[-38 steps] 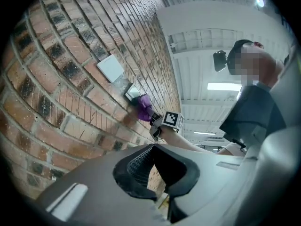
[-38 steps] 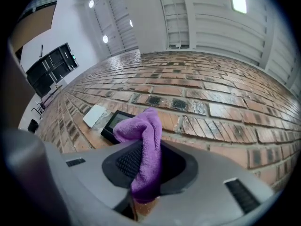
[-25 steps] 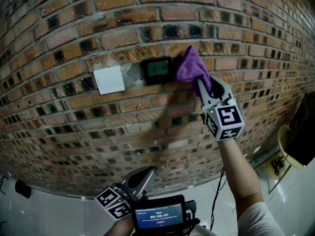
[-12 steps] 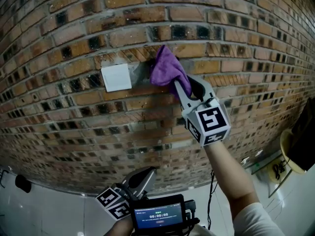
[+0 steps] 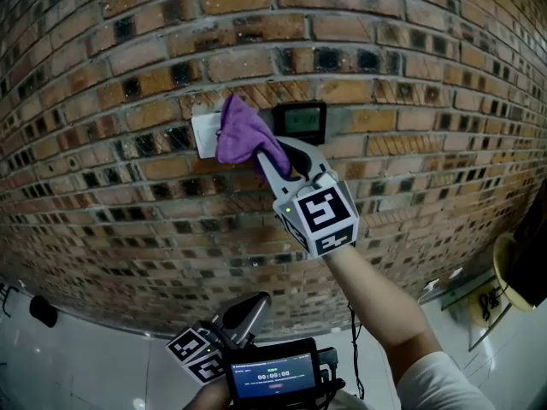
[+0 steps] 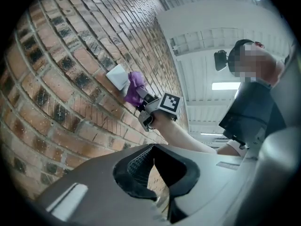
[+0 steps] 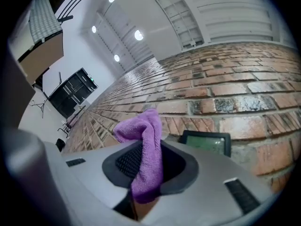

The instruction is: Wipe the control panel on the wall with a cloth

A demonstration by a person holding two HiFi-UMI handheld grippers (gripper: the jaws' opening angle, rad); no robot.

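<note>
Right tool [image 5: 272, 161] clamped on cloth [image 5: 239, 131], which sits over the white plate [image 5: 202, 135] just left of the bare panel [image 5: 304, 121] — reads as stroke end or run-in, any further pass needs a light rightward sweep; left tool [image 6: 153, 161] closed, empty, low.

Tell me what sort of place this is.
Probably a large indoor hall or studio: a brick wall carrying a control panel, a glossy white floor, and a high white panelled ceiling with lights.
</note>
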